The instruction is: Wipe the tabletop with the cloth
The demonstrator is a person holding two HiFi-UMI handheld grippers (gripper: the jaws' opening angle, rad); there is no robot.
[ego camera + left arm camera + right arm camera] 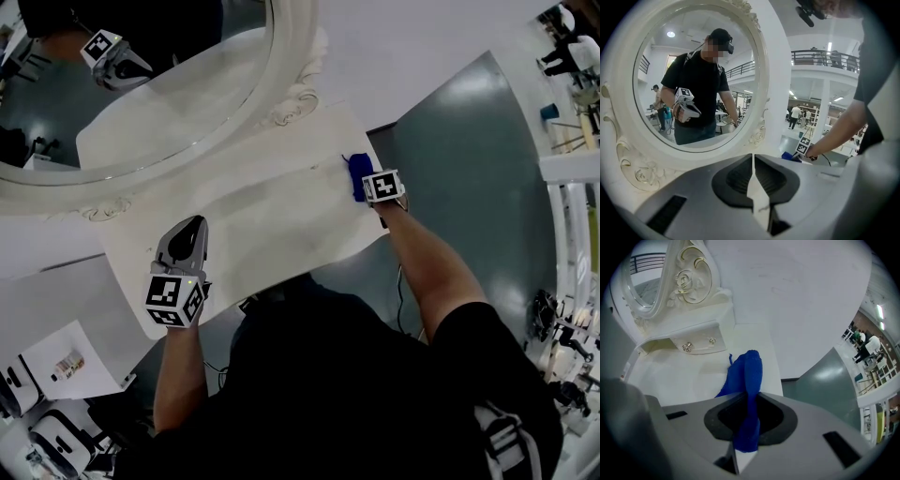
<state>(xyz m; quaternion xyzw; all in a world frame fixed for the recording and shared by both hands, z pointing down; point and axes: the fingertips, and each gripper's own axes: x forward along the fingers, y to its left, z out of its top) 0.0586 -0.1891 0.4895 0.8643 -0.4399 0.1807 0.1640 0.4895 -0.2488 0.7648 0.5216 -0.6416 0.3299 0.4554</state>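
Observation:
A blue cloth is pinched between the jaws of my right gripper and hangs forward onto the white tabletop. In the head view the blue cloth rests on the tabletop near its right edge, just ahead of the right gripper. My left gripper hovers over the table's near left part, jaws closed with nothing between them. From the left gripper view the left gripper faces the mirror, and the cloth shows small at the right.
A large oval mirror in an ornate white frame stands along the back of the table. A small white drawer with two knobs sits under the mirror. Grey floor lies right of the table.

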